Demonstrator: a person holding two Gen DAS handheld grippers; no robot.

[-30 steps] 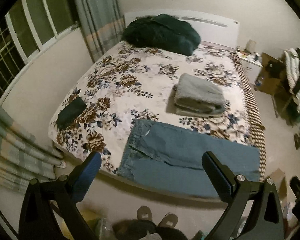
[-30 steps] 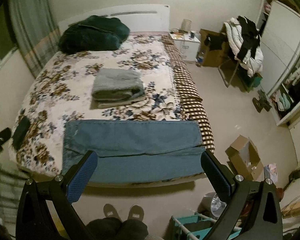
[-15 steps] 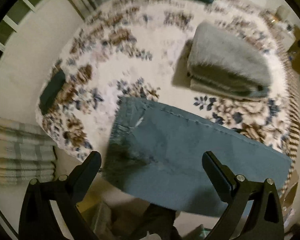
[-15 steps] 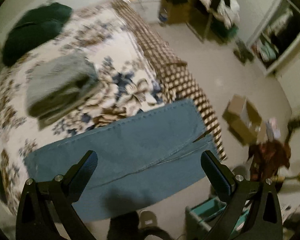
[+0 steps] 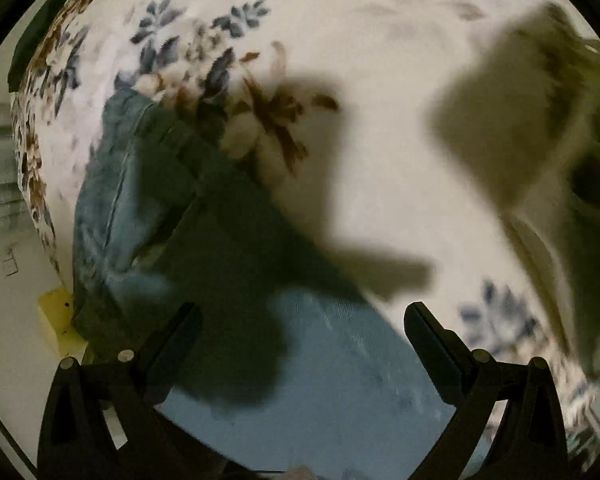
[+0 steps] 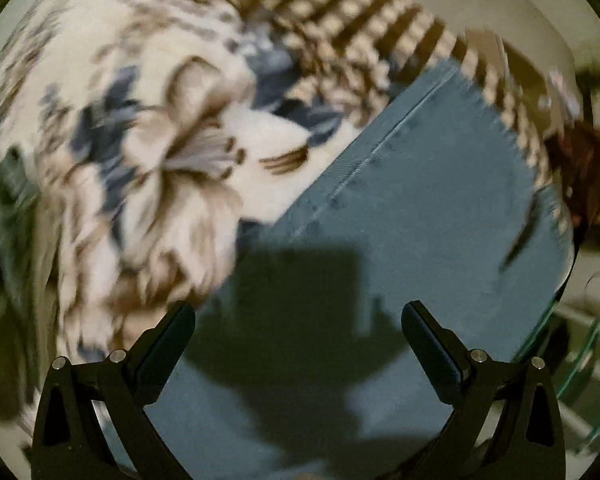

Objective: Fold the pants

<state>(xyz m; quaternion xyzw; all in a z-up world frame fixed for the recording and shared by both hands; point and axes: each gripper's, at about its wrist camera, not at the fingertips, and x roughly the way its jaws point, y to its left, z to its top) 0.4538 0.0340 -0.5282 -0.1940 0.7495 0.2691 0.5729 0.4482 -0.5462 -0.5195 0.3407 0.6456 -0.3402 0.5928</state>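
Note:
Blue denim pants [image 5: 340, 380] lie flat along the near edge of the floral bed cover. In the left wrist view the waistband end [image 5: 112, 184] is at the left, partly in shadow. My left gripper [image 5: 300, 320] hovers close above that end, open, nothing between its fingers. The right wrist view shows the leg end of the pants [image 6: 440, 208] with a long seam and a frayed hem near the checked border. My right gripper [image 6: 298, 316] is open just above the denim, its shadow falling on the cloth.
A folded grey garment stack [image 5: 540, 128] sits on the bed beyond the pants. The floral bed cover [image 6: 160, 140] spreads to the left, its checked edge [image 6: 360, 28] at the top. Floor and a yellow box [image 5: 58, 312] lie past the bed's left edge.
Both grippers have dropped fast from a high view of the whole bed to just above the pants, left over the waistband end, right over the leg end. Both stay open.

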